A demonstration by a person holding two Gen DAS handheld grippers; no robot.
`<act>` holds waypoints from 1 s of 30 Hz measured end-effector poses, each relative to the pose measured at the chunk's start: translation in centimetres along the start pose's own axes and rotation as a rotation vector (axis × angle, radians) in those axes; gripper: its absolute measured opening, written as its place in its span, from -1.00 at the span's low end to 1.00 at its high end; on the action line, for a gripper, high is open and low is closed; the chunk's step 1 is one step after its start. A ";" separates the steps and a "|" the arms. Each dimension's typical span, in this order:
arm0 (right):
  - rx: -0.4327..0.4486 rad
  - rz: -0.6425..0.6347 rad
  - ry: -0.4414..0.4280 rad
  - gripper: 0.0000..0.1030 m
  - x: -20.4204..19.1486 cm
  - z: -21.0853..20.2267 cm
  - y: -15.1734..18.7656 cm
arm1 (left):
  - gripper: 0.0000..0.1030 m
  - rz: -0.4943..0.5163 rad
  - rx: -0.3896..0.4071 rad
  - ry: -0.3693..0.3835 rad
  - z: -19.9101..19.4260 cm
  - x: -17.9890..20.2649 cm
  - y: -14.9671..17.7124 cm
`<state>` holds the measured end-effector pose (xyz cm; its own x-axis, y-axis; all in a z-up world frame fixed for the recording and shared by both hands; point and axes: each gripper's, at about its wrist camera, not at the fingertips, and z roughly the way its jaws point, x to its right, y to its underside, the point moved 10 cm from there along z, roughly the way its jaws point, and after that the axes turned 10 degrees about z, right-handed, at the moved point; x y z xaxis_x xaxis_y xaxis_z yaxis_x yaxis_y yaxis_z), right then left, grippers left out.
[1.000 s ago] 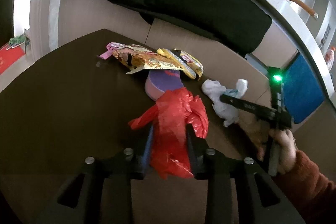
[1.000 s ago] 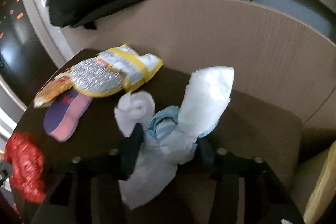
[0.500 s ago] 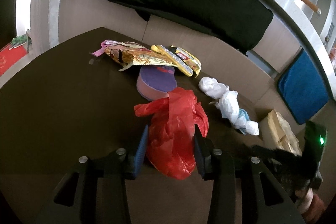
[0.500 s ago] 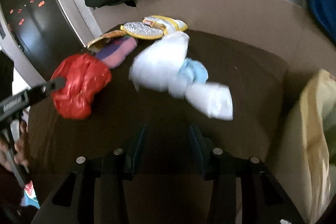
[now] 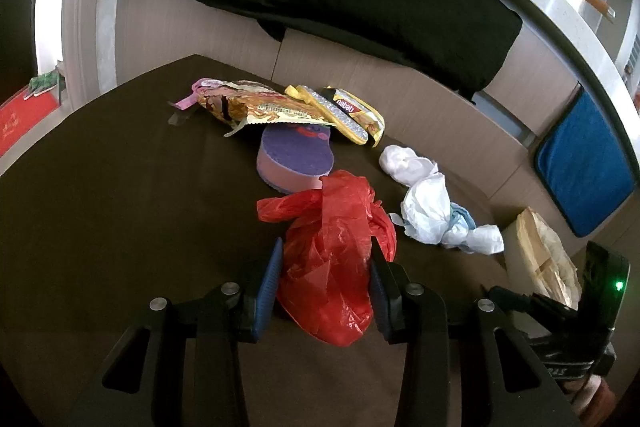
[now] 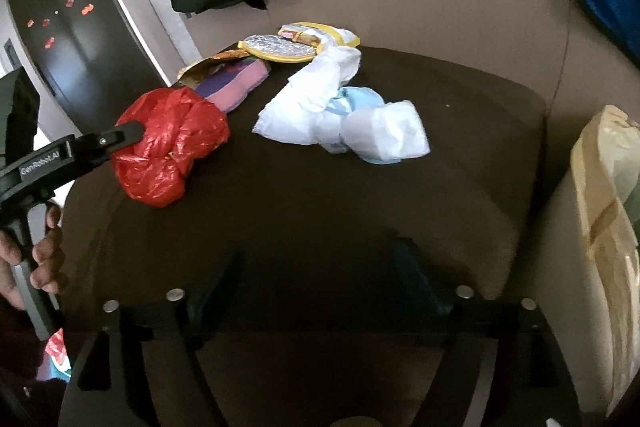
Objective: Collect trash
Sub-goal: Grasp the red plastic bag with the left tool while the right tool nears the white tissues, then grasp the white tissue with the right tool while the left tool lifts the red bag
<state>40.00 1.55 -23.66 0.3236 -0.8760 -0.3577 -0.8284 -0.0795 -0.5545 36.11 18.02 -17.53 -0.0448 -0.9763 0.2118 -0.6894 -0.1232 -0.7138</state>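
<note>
As right tongs (image 6: 320,267) opened, tissue wad (image 6: 344,107) dropped

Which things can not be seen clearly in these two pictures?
- Purple sponge: its far end is hidden under the snack wrappers in the left wrist view.
- Paper bag: cut off by the right edge in the right wrist view; contents unreadable.
- Red plastic bag: contents not visible, and whether the left gripper presses it.
</note>
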 end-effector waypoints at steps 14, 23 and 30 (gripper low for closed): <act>-0.022 -0.070 0.028 0.31 -1.3 0.3 -0.6 | -0.35 0.005 0.070 -0.020 -2.3 -1.0 -1.4; 0.195 -0.172 0.086 0.27 -5.1 -1.1 -10.5 | -0.40 -0.001 0.074 -0.014 -2.4 -2.2 -1.4; 0.022 -0.259 0.198 0.21 -4.0 8.0 -15.4 | -0.40 -0.027 0.024 0.028 -1.7 -2.6 -0.1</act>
<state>55.12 10.03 -19.68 0.4258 -0.9034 -0.0507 -0.7193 -0.3040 -0.6247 35.03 20.91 -16.88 -0.0474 -0.9672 0.2496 -0.6732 -0.1537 -0.7233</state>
